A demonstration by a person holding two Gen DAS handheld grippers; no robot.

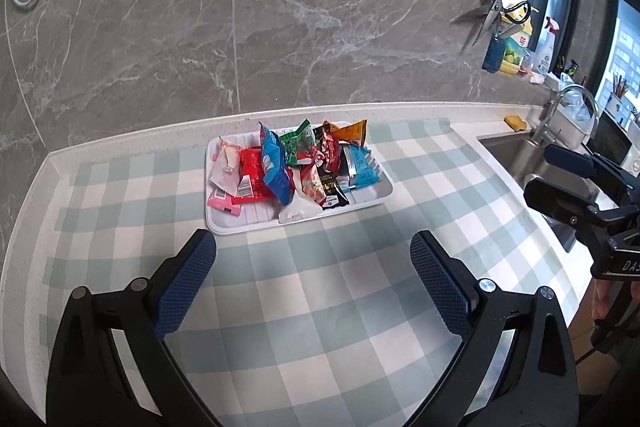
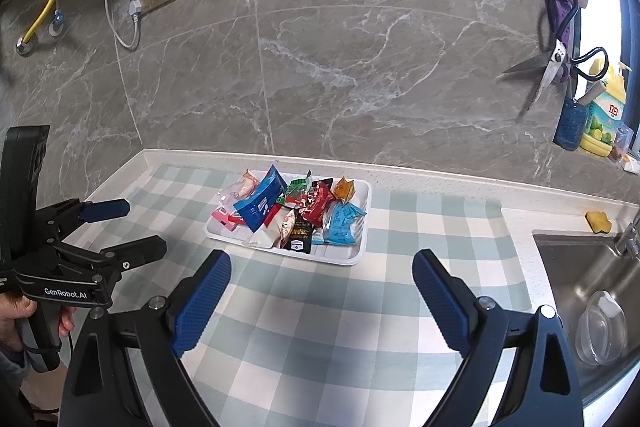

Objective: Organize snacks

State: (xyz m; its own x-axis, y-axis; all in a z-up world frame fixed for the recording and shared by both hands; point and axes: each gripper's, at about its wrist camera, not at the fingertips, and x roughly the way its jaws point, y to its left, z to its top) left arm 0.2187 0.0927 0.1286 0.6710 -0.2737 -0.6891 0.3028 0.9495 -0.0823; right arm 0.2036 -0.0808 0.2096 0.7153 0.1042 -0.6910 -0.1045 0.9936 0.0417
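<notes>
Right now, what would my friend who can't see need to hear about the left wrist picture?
A white tray piled with colourful snack packets sits on a green-and-white checked cloth by a grey marble wall. The left gripper is open and empty in front of it.

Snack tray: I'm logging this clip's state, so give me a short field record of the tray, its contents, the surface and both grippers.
tray: white tray on the checked cloth, near the back wall
contents: mixed snack packets piled together, among them a blue packet, an orange packet, a pink packet and a black packet
loose snacks on cloth: none seen
left gripper: open, empty, short of the tray
right gripper: open, empty, short of the tray
nearby: sink to the right
</notes>
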